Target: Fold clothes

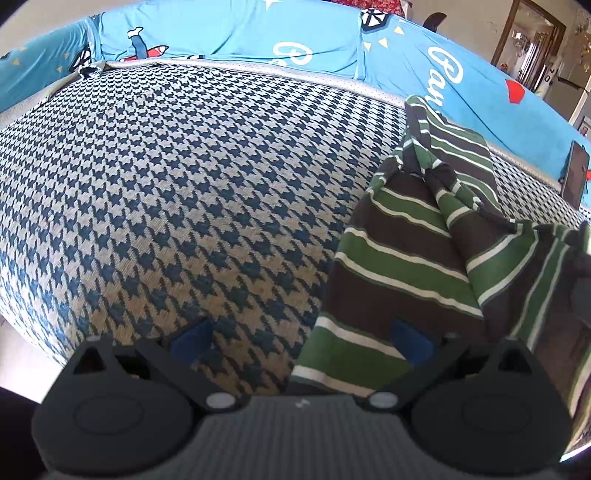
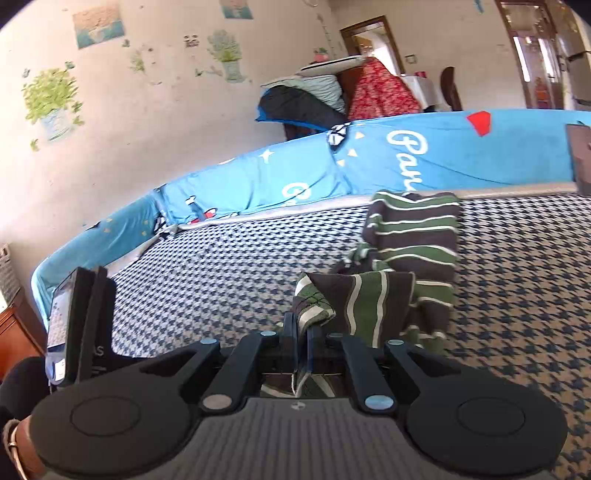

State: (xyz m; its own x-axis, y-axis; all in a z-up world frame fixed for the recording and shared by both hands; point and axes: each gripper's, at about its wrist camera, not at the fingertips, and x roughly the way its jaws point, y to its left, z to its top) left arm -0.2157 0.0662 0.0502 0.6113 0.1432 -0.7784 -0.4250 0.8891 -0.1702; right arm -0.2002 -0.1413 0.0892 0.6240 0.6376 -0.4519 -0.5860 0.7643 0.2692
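The work surface is a wide bed or sofa seat covered with a woven cloth in a dark blue and beige houndstooth pattern [image 1: 177, 192]. Along its far edge stand bright blue padded cushions with white letters and cartoon prints [image 1: 229, 33]. Behind them, in the right wrist view, is a cream wall with plant stickers [image 2: 51, 99], a pile of bedding with a red flowered cloth [image 2: 380, 92], and a brown wooden door frame [image 2: 369, 40]. The striped garment of green, dark brown and white knit [image 1: 406, 258] lies crumpled on the right part of the surface, with one part reaching back toward the cushions. The left gripper [image 1: 301, 339] has its jaws wide apart and grasps nothing; its left blue pad [image 1: 192, 339] is over the bare cover, and its right pad is over the near edge of the garment. The right gripper [image 2: 303, 343] has its jaws pressed together on a folded edge of the garment, which rises from the pads and falls away forward onto the cover.
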